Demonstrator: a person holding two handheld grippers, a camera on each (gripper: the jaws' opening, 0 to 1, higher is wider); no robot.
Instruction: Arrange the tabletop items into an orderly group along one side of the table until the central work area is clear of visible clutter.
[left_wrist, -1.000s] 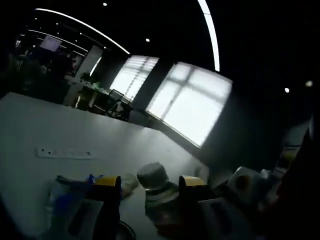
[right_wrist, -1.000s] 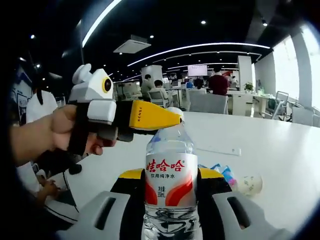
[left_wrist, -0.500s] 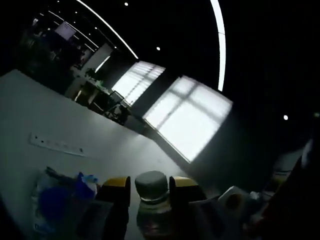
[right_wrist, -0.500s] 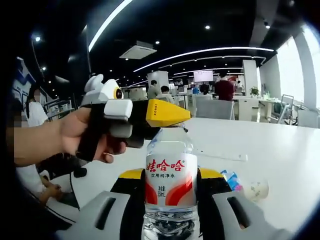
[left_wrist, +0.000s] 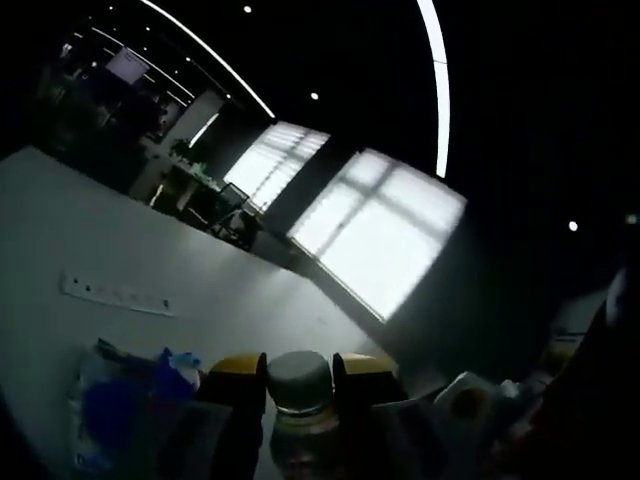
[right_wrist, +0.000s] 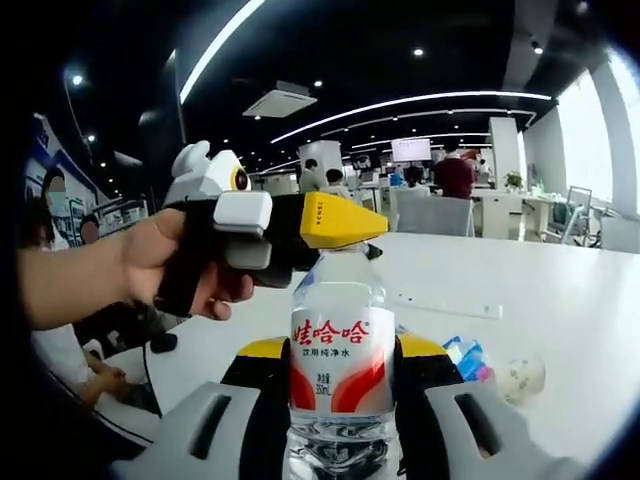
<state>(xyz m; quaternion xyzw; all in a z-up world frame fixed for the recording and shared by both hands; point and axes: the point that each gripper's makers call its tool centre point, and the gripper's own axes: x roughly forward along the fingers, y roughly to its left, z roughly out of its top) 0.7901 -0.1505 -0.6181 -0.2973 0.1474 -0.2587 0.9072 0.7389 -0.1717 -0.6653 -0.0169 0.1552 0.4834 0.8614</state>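
Item: water bottle (right_wrist: 342, 375), upright, clamped at the label between the right tongs (right_wrist: 340, 350); its cap (left_wrist: 299, 377) is flanked closely by the left tongs (left_wrist: 299, 365), seemingly closed on it, though contact cannot be confirmed in the dim left gripper view. A blue packet (right_wrist: 466, 358) and a pale crumpled ball (right_wrist: 522, 376) are seen lying on the white counter (right_wrist: 560, 300) beyond. Risk: with two grips on one bottle, opposed pulls could twist the cap loose or tilt the bottle, and water could be spilled.
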